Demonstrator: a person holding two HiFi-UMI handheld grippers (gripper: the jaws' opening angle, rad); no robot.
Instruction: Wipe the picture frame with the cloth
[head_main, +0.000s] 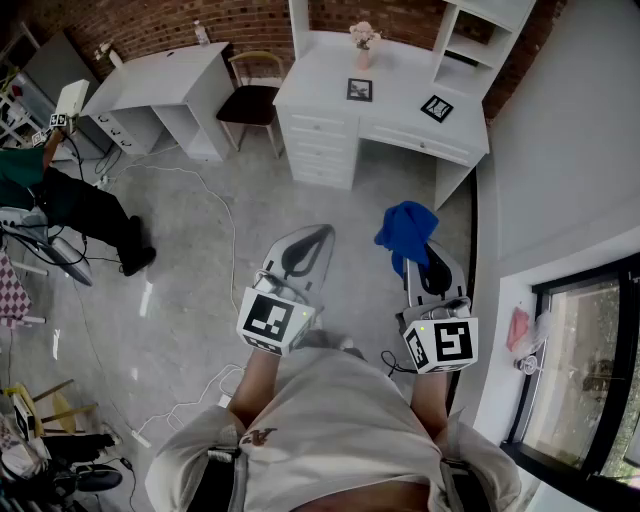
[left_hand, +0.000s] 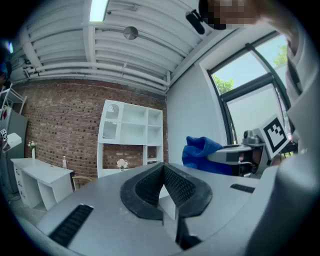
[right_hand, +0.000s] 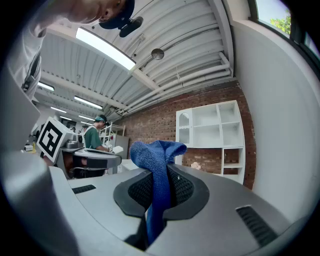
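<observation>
Brick-walled room, a white desk at the far wall, and the picture frame sits on it, well apart from both grippers. Right gripper pinches the blue cloth; left gripper has its jaws pressed together, empty.

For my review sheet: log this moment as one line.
phase: pre-wipe | right gripper: shut on blue cloth | left gripper: shut, empty | picture frame: on white desk, far ahead, untouched
</observation>
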